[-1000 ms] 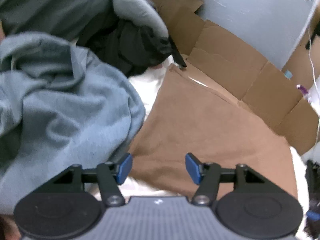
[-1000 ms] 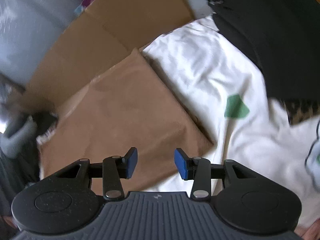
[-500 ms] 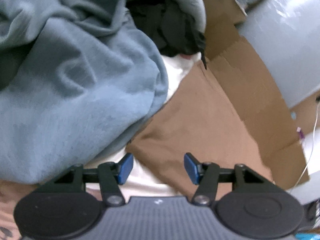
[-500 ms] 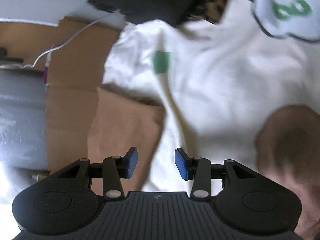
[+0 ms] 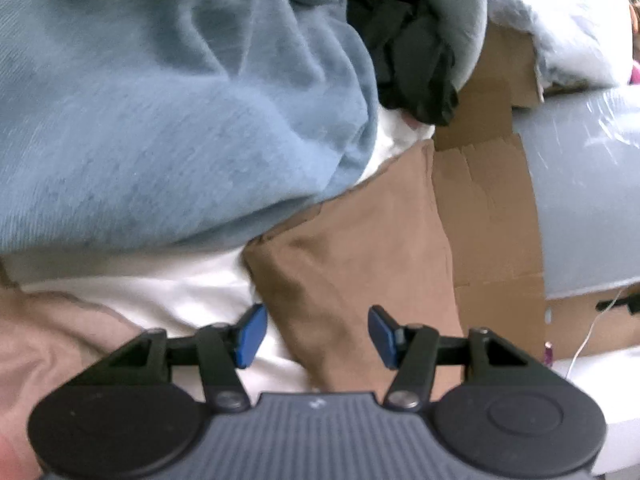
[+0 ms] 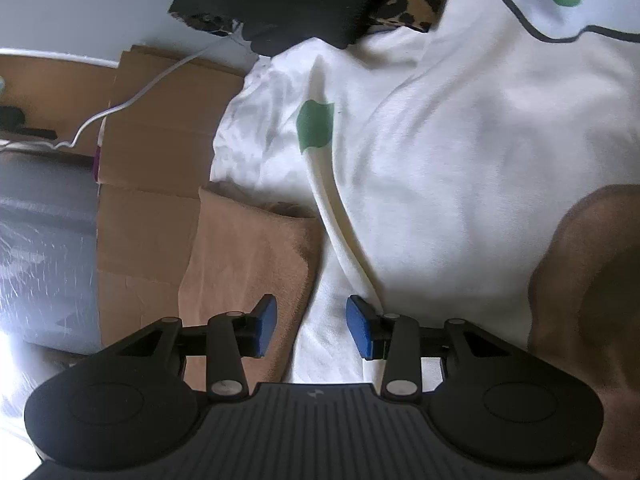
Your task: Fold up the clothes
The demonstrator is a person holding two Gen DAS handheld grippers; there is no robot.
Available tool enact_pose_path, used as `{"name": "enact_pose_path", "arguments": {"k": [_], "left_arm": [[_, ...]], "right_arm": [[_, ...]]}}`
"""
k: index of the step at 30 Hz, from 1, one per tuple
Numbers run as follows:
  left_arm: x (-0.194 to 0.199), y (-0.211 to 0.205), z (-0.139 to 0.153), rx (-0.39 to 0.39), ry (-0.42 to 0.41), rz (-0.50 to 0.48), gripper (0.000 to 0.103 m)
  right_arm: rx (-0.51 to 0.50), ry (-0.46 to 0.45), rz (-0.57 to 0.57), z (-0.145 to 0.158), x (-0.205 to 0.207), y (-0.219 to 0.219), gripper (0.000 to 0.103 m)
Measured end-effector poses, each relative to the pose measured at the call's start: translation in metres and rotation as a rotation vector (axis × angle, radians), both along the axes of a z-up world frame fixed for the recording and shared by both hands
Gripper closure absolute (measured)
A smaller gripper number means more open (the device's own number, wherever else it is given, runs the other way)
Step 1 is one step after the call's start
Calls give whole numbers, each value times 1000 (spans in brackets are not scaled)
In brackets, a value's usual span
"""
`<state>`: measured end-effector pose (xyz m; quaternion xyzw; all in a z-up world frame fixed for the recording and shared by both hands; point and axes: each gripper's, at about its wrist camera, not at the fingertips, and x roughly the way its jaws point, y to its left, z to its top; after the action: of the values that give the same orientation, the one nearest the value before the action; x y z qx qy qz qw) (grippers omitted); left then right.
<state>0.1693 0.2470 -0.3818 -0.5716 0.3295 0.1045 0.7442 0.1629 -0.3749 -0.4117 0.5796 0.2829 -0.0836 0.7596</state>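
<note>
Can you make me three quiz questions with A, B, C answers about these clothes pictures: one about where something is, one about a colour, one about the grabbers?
1. Where does the brown folded cloth lie?
A. on the white fabric
B. inside a drawer
C. on a hanger

2. What colour is the big fluffy garment beside it?
A. red
B. grey-blue
C. yellow

3. What is the left gripper doing?
A. squeezing a sock
B. holding a cup
C. open, pinching nothing

Answers: 1 A, white shows around the cloth's edges; 2 B, the left wrist view shows grey-blue; 3 C, its blue pads stand apart.

Blue sweatshirt (image 5: 168, 128) heaped left, cardboard (image 5: 488, 216) right, brown cloth (image 5: 360, 248) between
</note>
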Motion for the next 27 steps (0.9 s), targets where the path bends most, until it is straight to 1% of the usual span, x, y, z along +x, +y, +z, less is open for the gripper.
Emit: {"name": "enact_pose_path", "arguments": {"k": [3,5,7,10,11,13,14,15,16,17,18,19,22,23,24,25,26,27], "left_arm": [[-2,1,-6,-7,-3,24,44],[-4,2,-11,-32,-17,62,44],[-3,1,-14,-34,-25,88,44],[-2,-2,-12,-5,-32,91,44],[-2,-2,-12,-5,-32,95,46],[-2,-1,-13,-6,-32,103,57],[-3,1,-14,-19,-34,104,86],[-4,3,-17,-45,-33,99,97],[-5,4,-19,-71,-33,107,98],[-6,4,-18,-71,-42,118,98],[-7,4,-13,-52,-52,116,98],[-8,2,-9,-40,-62,112,98],[-9,1,-4,-48,-77,104,97],[-10,2,-5,-50,-69,105,90],[-11,3,-6,-53,-56,112,80],[-13,5,-9,-58,-46,119,73],[-13,6,-11,-61,-38,126,61],[-14,6,-13,-62,-31,133,59]], "right_arm": [[-7,-7,-12,0,1,1,58],[-8,-11,-17,0,3,2,58],[0,-14,-22,-1,5,1,58],[12,-15,-26,-4,10,-1,65],[15,-16,-25,-4,12,-2,67],[26,-16,-24,-6,16,-4,69],[25,-17,-21,-6,18,-4,80],[26,-17,-20,-6,19,-5,84],[27,-17,-21,-5,19,-5,94],[30,-18,-23,-5,19,-6,99],[31,-25,-29,-5,17,-7,100],[31,-35,-37,-4,15,-7,101],[41,-56,-62,-3,7,-9,101],[49,-53,-62,-5,6,-9,100],[55,-43,-54,-6,7,-9,99],[62,-38,-46,-8,7,-8,98],[69,-39,-38,-9,8,-7,98],[74,-42,-32,-10,9,-5,95]]}}
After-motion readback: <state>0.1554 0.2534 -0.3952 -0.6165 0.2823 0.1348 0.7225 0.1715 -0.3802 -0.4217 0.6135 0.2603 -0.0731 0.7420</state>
